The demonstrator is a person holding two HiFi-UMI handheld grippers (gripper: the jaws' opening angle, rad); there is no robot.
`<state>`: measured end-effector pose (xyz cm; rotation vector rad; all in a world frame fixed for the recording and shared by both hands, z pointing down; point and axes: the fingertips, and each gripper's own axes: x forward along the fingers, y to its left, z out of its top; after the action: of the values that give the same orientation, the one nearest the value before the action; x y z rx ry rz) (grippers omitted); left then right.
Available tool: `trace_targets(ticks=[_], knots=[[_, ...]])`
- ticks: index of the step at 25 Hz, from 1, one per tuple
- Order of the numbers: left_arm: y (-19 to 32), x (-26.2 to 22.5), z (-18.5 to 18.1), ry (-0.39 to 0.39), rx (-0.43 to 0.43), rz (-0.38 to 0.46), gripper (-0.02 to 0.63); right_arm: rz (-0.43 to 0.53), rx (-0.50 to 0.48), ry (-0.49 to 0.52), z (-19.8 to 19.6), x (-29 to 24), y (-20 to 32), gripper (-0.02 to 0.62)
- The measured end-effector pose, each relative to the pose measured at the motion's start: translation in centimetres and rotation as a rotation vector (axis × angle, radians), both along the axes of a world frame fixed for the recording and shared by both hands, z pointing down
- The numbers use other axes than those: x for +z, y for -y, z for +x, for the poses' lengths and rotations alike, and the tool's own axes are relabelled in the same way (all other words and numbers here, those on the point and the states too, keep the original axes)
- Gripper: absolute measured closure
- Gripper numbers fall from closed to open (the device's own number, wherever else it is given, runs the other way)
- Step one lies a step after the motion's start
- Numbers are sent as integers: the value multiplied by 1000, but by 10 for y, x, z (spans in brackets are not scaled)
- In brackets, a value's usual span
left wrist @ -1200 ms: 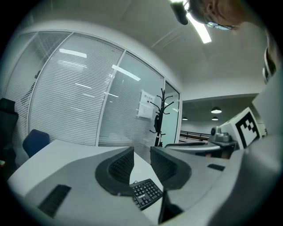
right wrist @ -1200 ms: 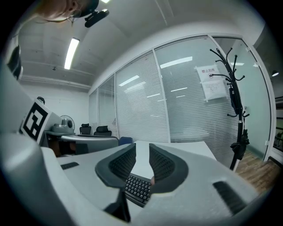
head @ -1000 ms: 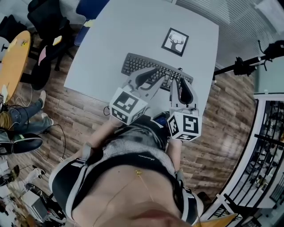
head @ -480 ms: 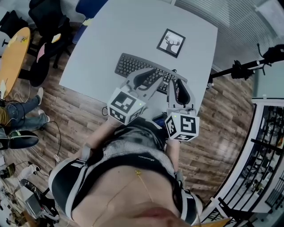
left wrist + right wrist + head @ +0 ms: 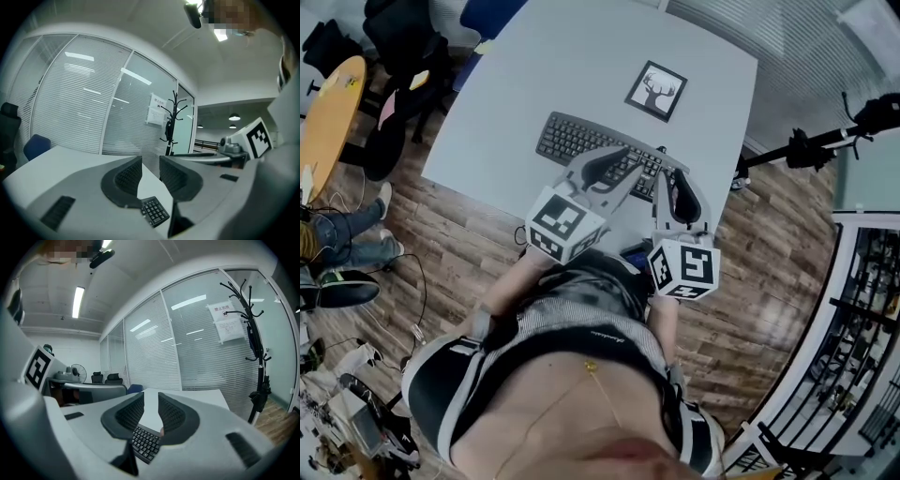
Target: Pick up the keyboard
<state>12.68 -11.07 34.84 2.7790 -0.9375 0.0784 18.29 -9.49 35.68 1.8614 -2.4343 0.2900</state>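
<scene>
The keyboard point(image 5: 577, 141) lies flat on the grey table point(image 5: 581, 56), in the middle of the head view and close to the table's lower edge, below a framed deer picture point(image 5: 656, 91). Its long axis runs from centre-left down toward the right, roughly along that lower edge, with the key rows facing up. The left gripper point(image 5: 623, 157) reaches up and to the right across the keyboard's middle, and the right gripper point(image 5: 672, 178) reaches straight up over its right end, so both sets of fingers cover that half and only the left half shows bare. In the left gripper view the left gripper point(image 5: 150, 164) has its jaws drawn together to a narrow slot with nothing between the pads; a block of keys of the keyboard point(image 5: 154, 212) sits below and beyond them, low in the frame. The right gripper point(image 5: 151, 401) looks the same (jaws drawn in, only bare tabletop visible through the slit), and the keyboard point(image 5: 145, 442) lies underneath the fingertips, slanting toward the lower left.
</scene>
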Motion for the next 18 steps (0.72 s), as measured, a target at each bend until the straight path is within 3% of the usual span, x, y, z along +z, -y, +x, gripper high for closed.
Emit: trace_targets(ticks=[10, 18], knots=[[2, 2, 7, -9, 43, -3, 514, -4, 27, 10, 6, 4, 2, 497], [14, 3, 1, -13, 22, -10, 514, -8, 15, 0, 2, 3, 12, 497]])
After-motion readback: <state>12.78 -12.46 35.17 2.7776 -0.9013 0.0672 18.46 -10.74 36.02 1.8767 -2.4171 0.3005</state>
